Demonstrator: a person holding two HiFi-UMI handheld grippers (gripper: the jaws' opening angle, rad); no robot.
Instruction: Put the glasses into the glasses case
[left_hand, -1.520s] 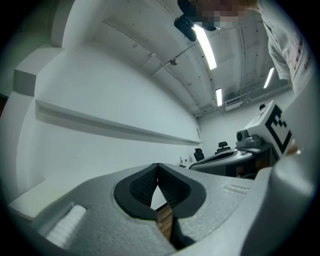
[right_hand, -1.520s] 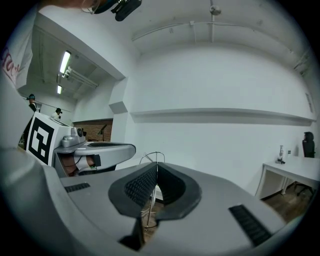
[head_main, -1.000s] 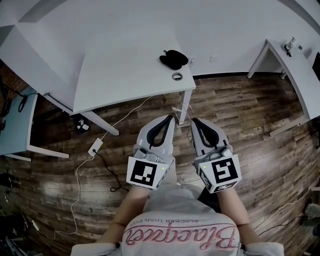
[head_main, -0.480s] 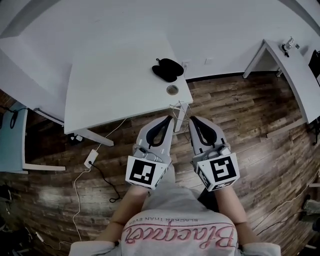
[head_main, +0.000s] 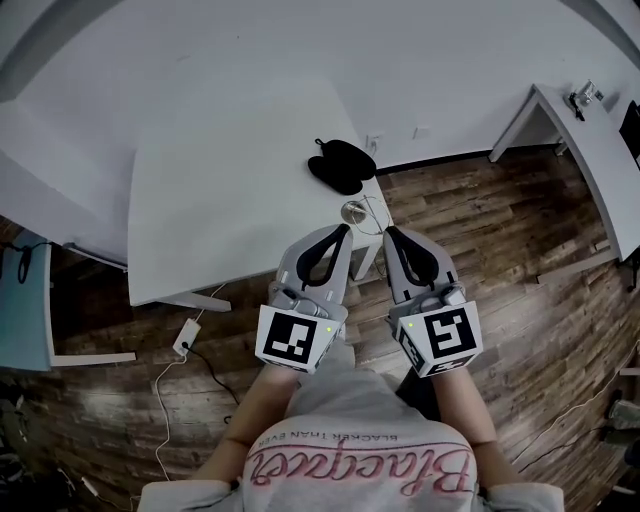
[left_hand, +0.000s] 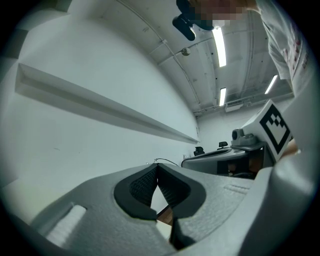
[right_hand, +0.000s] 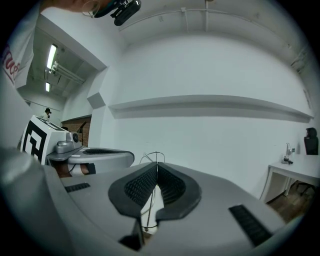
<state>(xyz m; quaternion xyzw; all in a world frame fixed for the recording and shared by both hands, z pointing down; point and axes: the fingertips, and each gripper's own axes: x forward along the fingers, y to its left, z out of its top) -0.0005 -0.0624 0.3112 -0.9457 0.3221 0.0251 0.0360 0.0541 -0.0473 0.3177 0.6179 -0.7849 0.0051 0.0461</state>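
A black glasses case lies open near the right front corner of the white table. Thin wire-framed glasses rest just in front of it, at the table's edge. My left gripper is shut and empty, its tips just short of the glasses. My right gripper is also shut and empty, beside the table corner. In the right gripper view the glasses show as a thin wire loop just past the closed right gripper. The left gripper shows its pads pressed together.
A second white desk with a small object on it stands at the far right. A power strip with cables lies on the wood floor at the left. A pale blue side table stands at the left edge.
The table, case and glasses have drawn nearer as the person stepped forward. Both grippers' tips now reach the table's front corner. Both stayed shut.
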